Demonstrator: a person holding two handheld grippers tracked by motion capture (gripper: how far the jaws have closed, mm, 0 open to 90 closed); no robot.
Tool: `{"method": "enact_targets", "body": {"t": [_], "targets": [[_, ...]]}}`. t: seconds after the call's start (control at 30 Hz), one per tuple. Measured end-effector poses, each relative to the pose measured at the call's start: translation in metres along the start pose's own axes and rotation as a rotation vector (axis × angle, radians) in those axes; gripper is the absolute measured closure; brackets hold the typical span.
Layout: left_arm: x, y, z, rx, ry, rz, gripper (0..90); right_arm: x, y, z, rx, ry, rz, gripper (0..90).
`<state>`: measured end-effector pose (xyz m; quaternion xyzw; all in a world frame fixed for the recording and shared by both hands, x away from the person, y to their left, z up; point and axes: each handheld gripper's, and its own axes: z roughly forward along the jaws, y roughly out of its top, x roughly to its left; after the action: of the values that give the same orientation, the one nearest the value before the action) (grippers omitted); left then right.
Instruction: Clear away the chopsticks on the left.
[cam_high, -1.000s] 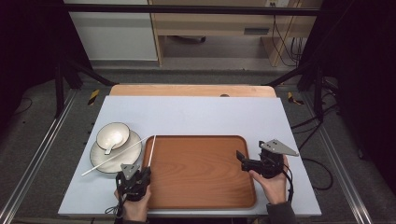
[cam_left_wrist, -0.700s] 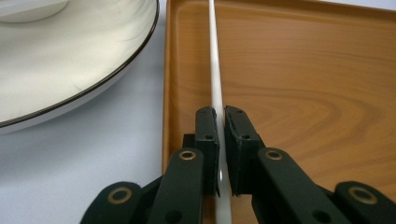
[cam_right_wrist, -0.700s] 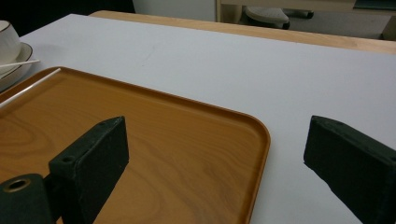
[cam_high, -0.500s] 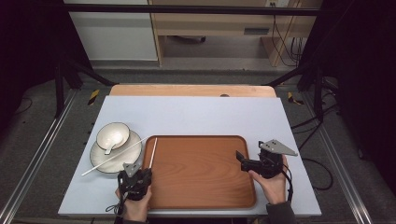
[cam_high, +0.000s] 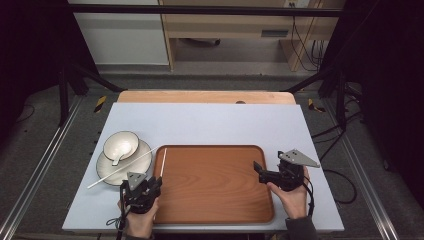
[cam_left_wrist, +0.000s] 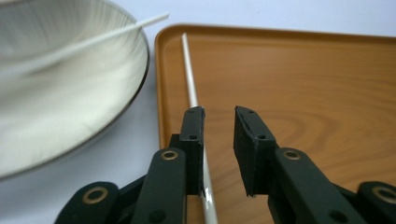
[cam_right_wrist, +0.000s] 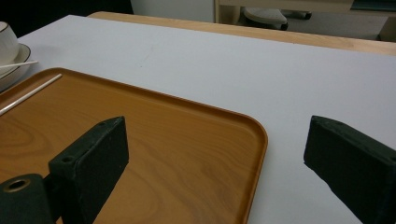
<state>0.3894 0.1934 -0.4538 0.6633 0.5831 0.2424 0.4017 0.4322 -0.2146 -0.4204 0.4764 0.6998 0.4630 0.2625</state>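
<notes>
**Both grippers at the tray, jaws apart, nothing held**

A wooden tray (cam_high: 215, 182) lies flat on the white table (cam_high: 210, 122), near the front edge. To the left of the tray stands a white plate (cam_high: 107, 167) with a small white bowl (cam_high: 120, 144) on it; a white spoon (cam_high: 118, 156) rests with its handle over the bowl's rim. One white chopstick (cam_high: 120, 170) lies across the plate, its far tip near the tray's left rim. A second white chopstick (cam_high: 163, 161) lies inside the tray, just beside and parallel to the left rim.

Left gripper (cam_high: 145, 186): held by the person's left hand (cam_high: 137, 220) at the tray's front-left corner. In the left gripper view the jaws of the left gripper (cam_left_wrist: 219, 116) stand a narrow gap apart with nothing between them. The chopstick in the tray (cam_left_wrist: 191, 88) runs under the left jaw, outside the gap. The plate (cam_left_wrist: 70, 93) is at the left of that view, apart from the tray rim (cam_left_wrist: 159, 84).

Right gripper (cam_high: 265, 172): held by the person's right hand (cam_high: 292, 195) at the tray's right edge, pointing left across the tray. In the right gripper view the jaws of the right gripper (cam_right_wrist: 215, 154) stand wide apart and empty. One jaw is over the tray (cam_right_wrist: 154, 140), the other over the bare table (cam_right_wrist: 261, 70), with the tray's right rim between them. The chopstick in the tray (cam_right_wrist: 30, 93) and the plate (cam_right_wrist: 11, 70) appear at the far left of that view.
</notes>
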Motion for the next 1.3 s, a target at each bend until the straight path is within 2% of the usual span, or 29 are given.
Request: {"method": "enact_targets", "body": {"t": [0.13, 0.2, 0.23, 0.27, 0.3, 0.33, 0.43, 0.47, 0.5, 0.53, 0.6, 0.63, 0.7, 0.73, 0.8, 0.83, 0.9, 0.93, 0.97, 1.13, 1.23, 1.3], "targets": [[-0.003, 0.011, -0.005, -0.022, -0.060, 0.057, 69.1, 0.000, 0.000, 0.000, 0.000, 0.000, -0.003, 6.7], [-0.004, 0.016, -0.006, -0.025, -0.096, 0.104, 66.5, 0.001, 0.000, 0.000, -0.001, 0.000, -0.004, 6.7], [-0.004, 0.019, -0.006, -0.023, -0.102, 0.132, 65.2, 0.001, 0.000, 0.000, -0.001, -0.001, -0.003, 6.6], [-0.004, 0.019, -0.006, -0.023, -0.102, 0.132, 64.1, 0.001, 0.000, 0.000, -0.001, -0.001, -0.003, 6.6], [-0.004, 0.023, -0.007, -0.027, -0.111, 0.169, 64.1, 0.001, 0.000, 0.000, -0.002, -0.002, -0.004, 6.7], [-0.003, 0.029, -0.009, -0.027, -0.140, 0.207, 61.4, 0.000, 0.000, 0.000, -0.001, -0.003, -0.004, 6.7], [-0.001, 0.041, -0.013, -0.007, -0.158, 0.273, 57.7, 0.000, 0.000, -0.001, 0.001, -0.003, 0.004, 6.7], [-0.001, 0.041, -0.013, -0.007, -0.158, 0.273, 55.8, 0.000, 0.000, -0.001, 0.002, -0.005, 0.002, 6.7], [0.001, 0.047, -0.016, -0.003, -0.154, 0.332, 54.2, 0.000, 0.000, -0.001, -0.001, -0.005, 0.000, 6.7], [0.003, 0.050, -0.017, 0.004, -0.168, 0.343, 52.2, 0.000, 0.000, -0.001, -0.003, -0.004, -0.003, 6.7], [0.005, 0.051, -0.017, 0.001, -0.177, 0.338, 49.9, 0.001, 0.000, -0.001, 0.000, -0.005, 0.000, 6.7], [0.008, 0.054, -0.017, 0.010, -0.204, 0.349, 48.9, 0.001, 0.000, -0.001, 0.000, -0.003, 0.000, 6.7], [0.010, 0.053, -0.017, 0.014, -0.213, 0.354, 47.8, 0.001, 0.000, -0.001, 0.002, -0.004, -0.004, 6.7], [0.015, 0.051, -0.018, 0.021, -0.236, 0.386, 45.8, 0.001, 0.000, -0.001, 0.002, -0.004, -0.005, 6.6], [0.023, 0.048, -0.019, 0.025, -0.262, 0.390, 43.5, 0.001, 0.000, -0.001, 0.001, -0.004, -0.002, 6.7], [0.023, 0.048, -0.019, 0.025, -0.262, 0.390, 42.1, 0.001, 0.000, -0.001, 0.000, -0.003, -0.004, 6.7], [0.034, 0.045, -0.020, 0.024, -0.285, 0.388, 40.1, 0.001, 0.000, 0.000, 0.000, -0.003, -0.005, 6.7], [0.046, 0.043, -0.022, 0.026, -0.314, 0.372, 36.8, 0.001, 0.000, 0.000, 0.002, -0.003, -0.004, 6.6], [0.051, 0.042, -0.023, 0.025, -0.326, 0.363, 35.9, 0.001, -0.001, 0.001, 0.004, -0.004, -0.005, 6.6], [0.070, 0.038, -0.031, 0.008, -0.346, 0.370, 31.6, 0.001, -0.001, 0.001, 0.008, -0.001, -0.002, 6.6], [0.076, 0.036, -0.033, 0.014, -0.338, 0.383, 30.7, 0.001, -0.001, 0.001, 0.008, -0.002, -0.003, 6.6], [0.080, 0.034, -0.032, 0.029, -0.315, 0.407, 30.7, 0.001, -0.001, 0.001, 0.009, 0.000, -0.003, 6.6]]}}
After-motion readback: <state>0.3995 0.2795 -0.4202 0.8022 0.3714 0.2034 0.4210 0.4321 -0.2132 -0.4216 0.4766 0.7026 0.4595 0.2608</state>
